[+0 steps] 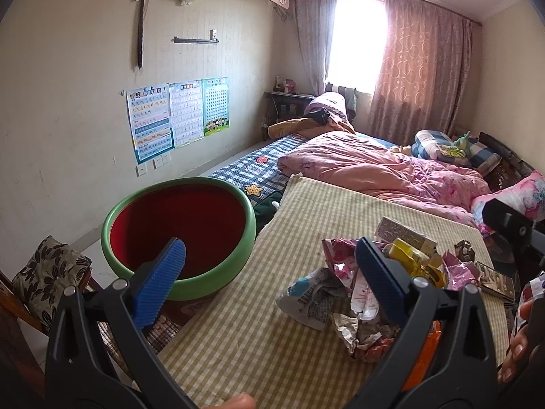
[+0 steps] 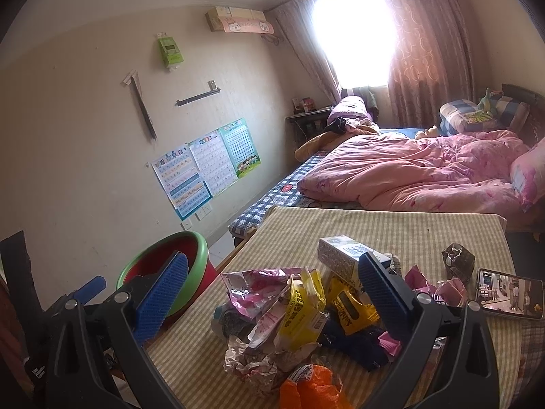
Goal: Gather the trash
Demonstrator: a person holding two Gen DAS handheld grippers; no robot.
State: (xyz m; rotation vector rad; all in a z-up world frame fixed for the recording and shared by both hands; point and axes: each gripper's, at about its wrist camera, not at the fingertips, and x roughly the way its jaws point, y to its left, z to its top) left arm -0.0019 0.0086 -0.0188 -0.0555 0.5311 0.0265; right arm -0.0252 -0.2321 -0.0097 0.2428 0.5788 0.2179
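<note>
Beyond the checked cloth of our desk [image 2: 391, 228] lies a bed [image 2: 425, 177] under a pink quilt, with a bright curtained window behind it. We hold both tongs spread wide and empty above the desk. Our left tongs [image 1: 269, 283] hang over the desk's left edge, one blue pad before the green-rimmed red basin [image 1: 177, 228] that stands just beside that edge. Our right tongs [image 2: 272, 293] hover over the trash heap [image 2: 299, 310]: crumpled pink and yellow wrappers, a small carton [image 2: 344, 252] at the far side and an orange bag [image 2: 310, 388] nearest us. A phone [image 2: 509, 293] lies to the right of the heap.
</note>
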